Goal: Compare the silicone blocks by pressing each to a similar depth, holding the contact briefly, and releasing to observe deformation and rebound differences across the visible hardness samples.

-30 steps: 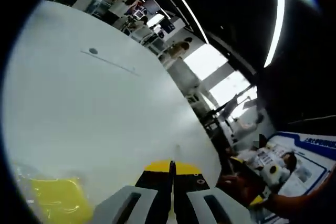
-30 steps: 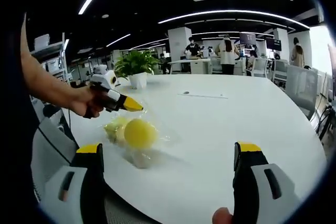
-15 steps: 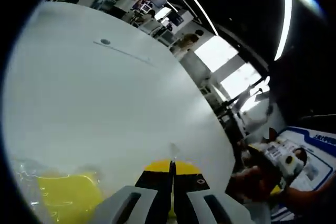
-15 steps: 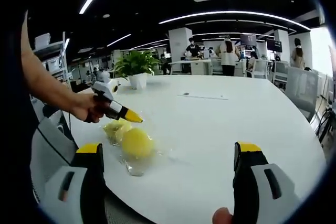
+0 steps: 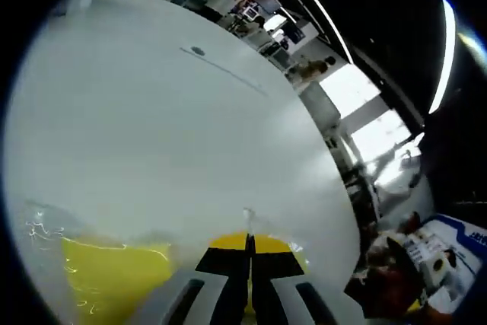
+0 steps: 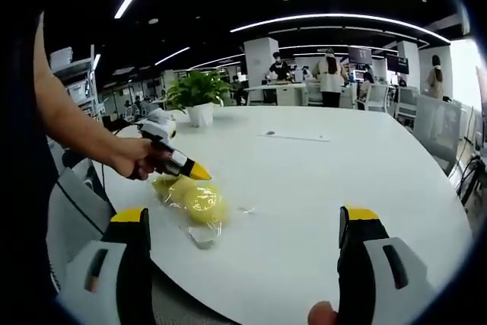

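Yellow silicone blocks (image 6: 196,199) lie in a crinkled clear plastic bag (image 6: 199,235) on the white table (image 6: 319,180), left of centre in the right gripper view. My left gripper (image 6: 199,174), held by a hand, is shut, and its yellow tip rests on the top of the bagged blocks. In the left gripper view its shut jaws (image 5: 249,247) rise at the bottom, with a yellow block (image 5: 114,287) under plastic close at the lower left. My right gripper (image 6: 243,215) hangs open near the table's front edge, with nothing between its jaws.
A potted plant (image 6: 197,95) stands at the table's far left. A thin line with a small dark spot (image 6: 295,138) marks the far tabletop. Several people and desks are beyond it, and chairs (image 6: 445,131) sit at the right edge.
The left gripper has come down and forward onto the bagged yellow blocks, which now look lower and flatter. The right gripper has stayed put, open.
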Available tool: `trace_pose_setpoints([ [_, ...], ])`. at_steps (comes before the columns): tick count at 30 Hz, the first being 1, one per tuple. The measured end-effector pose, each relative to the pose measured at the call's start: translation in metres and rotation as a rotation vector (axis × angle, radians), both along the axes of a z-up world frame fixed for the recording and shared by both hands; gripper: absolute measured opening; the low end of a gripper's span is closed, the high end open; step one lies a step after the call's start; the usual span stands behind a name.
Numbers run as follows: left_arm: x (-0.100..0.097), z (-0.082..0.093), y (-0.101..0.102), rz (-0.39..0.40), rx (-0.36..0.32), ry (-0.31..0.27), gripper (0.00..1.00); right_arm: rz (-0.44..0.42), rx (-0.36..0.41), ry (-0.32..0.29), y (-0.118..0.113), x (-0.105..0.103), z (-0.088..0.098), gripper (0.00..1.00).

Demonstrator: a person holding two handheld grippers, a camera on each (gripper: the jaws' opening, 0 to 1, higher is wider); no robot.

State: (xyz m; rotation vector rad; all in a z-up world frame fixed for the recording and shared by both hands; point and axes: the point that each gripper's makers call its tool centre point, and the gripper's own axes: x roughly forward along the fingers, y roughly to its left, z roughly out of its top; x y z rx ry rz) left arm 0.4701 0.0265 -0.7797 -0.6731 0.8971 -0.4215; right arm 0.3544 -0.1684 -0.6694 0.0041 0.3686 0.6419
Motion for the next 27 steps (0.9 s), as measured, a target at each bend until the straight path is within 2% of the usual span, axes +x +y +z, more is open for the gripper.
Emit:
trace_pose_setpoints([
  [4, -0.006, -0.002, 0.001, -0.009, 0.047, -0.028, 0.0, -0.001, -0.001, 0.001, 0.002, -0.001, 0.001, 0.97],
  [9, -0.014, -0.008, 0.002, -0.08, 0.126, -0.063, 0.0, 0.002, 0.003, 0.006, 0.007, -0.004, -0.002, 0.97],
  [12, -0.013, -0.009, 0.002, -0.05, 0.106, -0.041, 0.0, 0.002, 0.007, 0.007, 0.007, -0.004, -0.002, 0.97],
  [15, -0.013, -0.009, 0.0, -0.05, 0.145, -0.064, 0.0, 0.002, 0.01, 0.006, 0.008, -0.002, -0.002, 0.97],
  [19, -0.014, -0.009, -0.005, -0.053, 0.134, -0.058, 0.0, 0.004, 0.017, 0.003, 0.009, -0.001, -0.002, 0.97],
  [21, -0.013, -0.009, -0.007, -0.07, 0.164, -0.081, 0.0, 0.005, 0.022, -0.001, 0.009, -0.001, -0.001, 0.97],
  [27, -0.012, -0.011, -0.006, -0.08, 0.152, -0.079, 0.0, 0.008, 0.021, 0.0, 0.008, -0.003, 0.0, 0.97],
])
